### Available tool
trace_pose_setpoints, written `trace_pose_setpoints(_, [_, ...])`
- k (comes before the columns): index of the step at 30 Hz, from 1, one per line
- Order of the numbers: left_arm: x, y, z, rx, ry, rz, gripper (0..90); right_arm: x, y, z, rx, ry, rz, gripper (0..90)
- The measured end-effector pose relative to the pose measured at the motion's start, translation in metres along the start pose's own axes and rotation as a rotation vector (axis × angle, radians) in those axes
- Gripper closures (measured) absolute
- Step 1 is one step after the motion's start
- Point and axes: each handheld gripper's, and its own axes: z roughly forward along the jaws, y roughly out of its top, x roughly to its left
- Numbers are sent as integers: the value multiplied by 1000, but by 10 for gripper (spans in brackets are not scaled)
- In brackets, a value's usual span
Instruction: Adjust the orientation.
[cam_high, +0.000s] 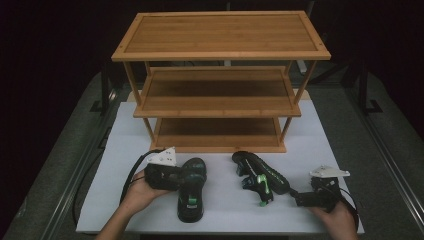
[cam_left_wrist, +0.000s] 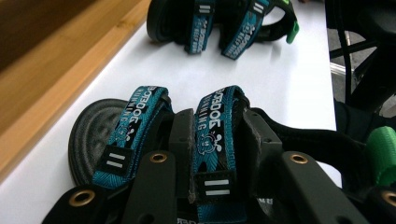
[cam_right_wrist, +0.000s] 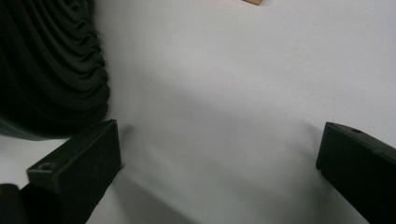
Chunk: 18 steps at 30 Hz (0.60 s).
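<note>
while the left gripper (cam_left_wrist: 215, 154) had its jaws closed on the middle strap (cam_left_wrist: 215, 140) of the near sandal (cam_high: 191, 190), this sandal lay flat on the white table (cam_high: 125, 165), its long axis pointing to the wooden shelf (cam_high: 220, 110). the right gripper (cam_right_wrist: 219, 172) rested wide open beside the other sandal (cam_high: 260, 175).

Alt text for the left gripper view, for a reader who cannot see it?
The left gripper has its black jaws on either side of a teal strap of the near sandal on a white table. A second sandal lies beyond.
</note>
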Motion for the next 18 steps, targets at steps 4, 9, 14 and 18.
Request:
trace_pose_setpoints(4, [5,11,3,-12,4,20,685,0,0,0,-2,0,0,0])
trace_pose_setpoints(9, [16,26,13,-20,-19,31,685,0,0,0,-2,0,0,0])
trace_pose_setpoints(14, [28,34,28,-5,-46,29,685,0,0,0,-3,0,0,0])
trace_pose_setpoints(18, [38,31,39,13,-63,10,685,0,0,0,-3,1,1,0])
